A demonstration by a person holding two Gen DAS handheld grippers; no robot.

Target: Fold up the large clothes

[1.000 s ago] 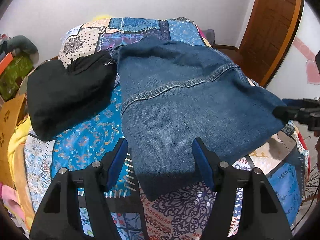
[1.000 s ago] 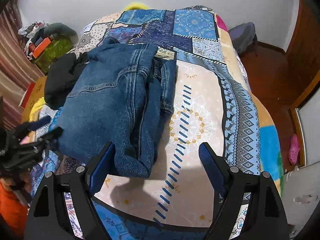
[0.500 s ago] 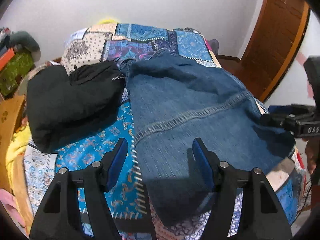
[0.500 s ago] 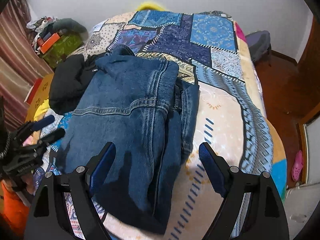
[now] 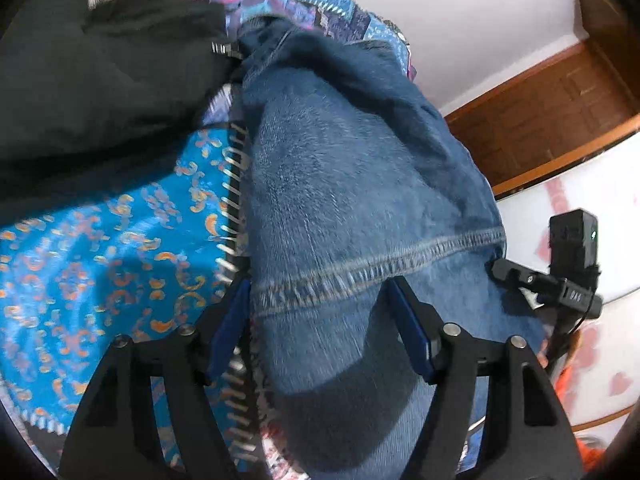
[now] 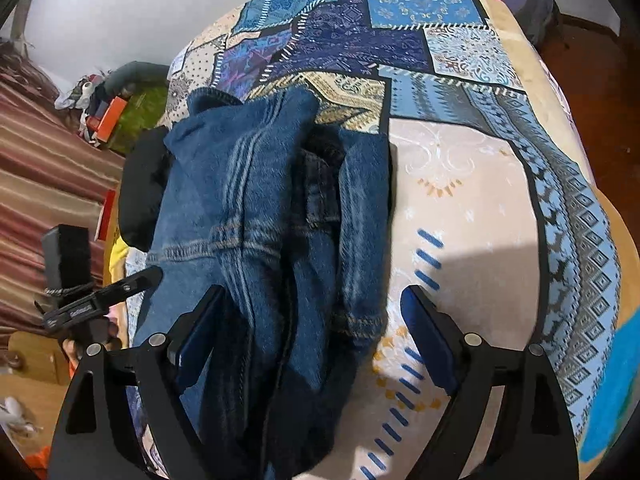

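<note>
The folded jeans point(image 5: 352, 200) lie on the patchwork quilt point(image 5: 100, 248) of the bed, with a black garment point(image 5: 92, 80) just beside them on the left, touching at the far corner. The left gripper point(image 5: 316, 312) sits low over the near end of the jeans, its 2 jaws spread wide, one at the denim's left edge and one over the denim; whether they touch the cloth I cannot tell. The right gripper point(image 6: 312, 320) is spread wide too, straddling the jeans' right side, its right finger point(image 6: 428, 332) over bare quilt. Each gripper shows at the edge of the other's view. Both views are blurred.
</note>
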